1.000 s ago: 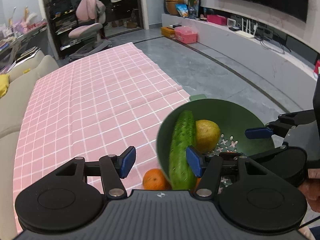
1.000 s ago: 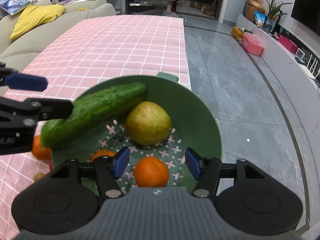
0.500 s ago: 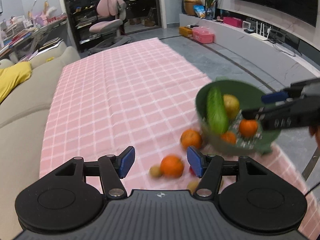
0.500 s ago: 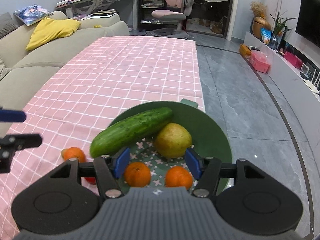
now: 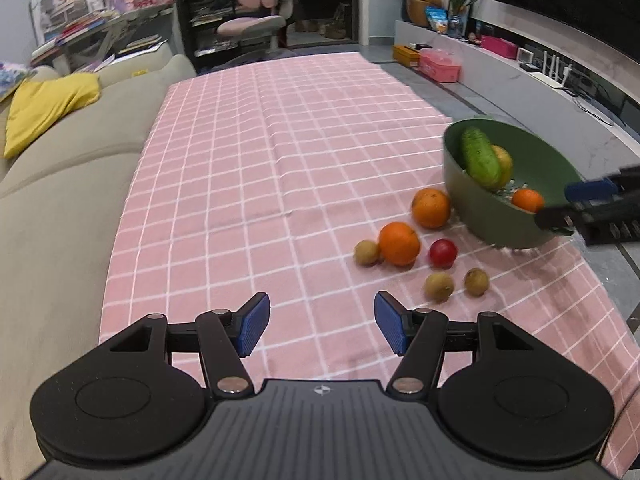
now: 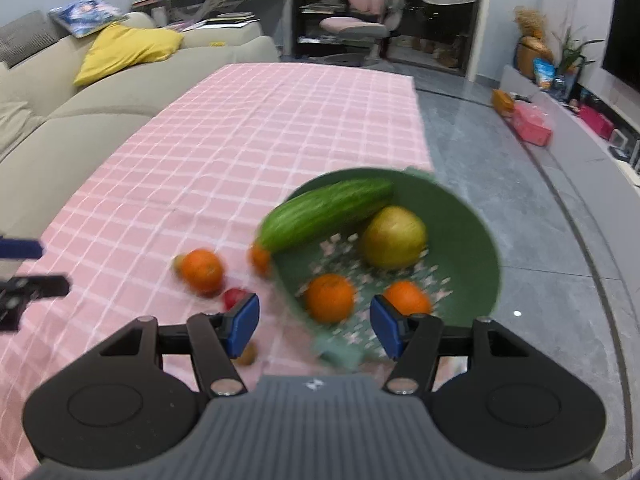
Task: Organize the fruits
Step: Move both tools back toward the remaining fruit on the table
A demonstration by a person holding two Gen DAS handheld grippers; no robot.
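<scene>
Green bowl [image 5: 480, 208] beside loose oranges [image 5: 399, 243]

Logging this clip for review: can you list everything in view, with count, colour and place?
Bowl: 1, green, tilted at the table's right edge.
Cucumber: 1, green, in the bowl, one end over the rim.
Pear: 1, yellow-green, in the bowl.
Oranges in bowl: 2, orange, near the front rim.
Oranges on cloth: 2, orange, left of the bowl.
Red fruit: 1, red, beside the oranges.
Small brown fruits: 3, tan, on the cloth around the oranges.
Tablecloth: 1, pink checked, covers the table.
Sofa: 1, beige, left of the table.
Cushion: 1, yellow, on the sofa.
Chair: 1, pink, far end.
Left claw: open, over the cloth.
Right claw: open, at the bowl's near rim.
</scene>
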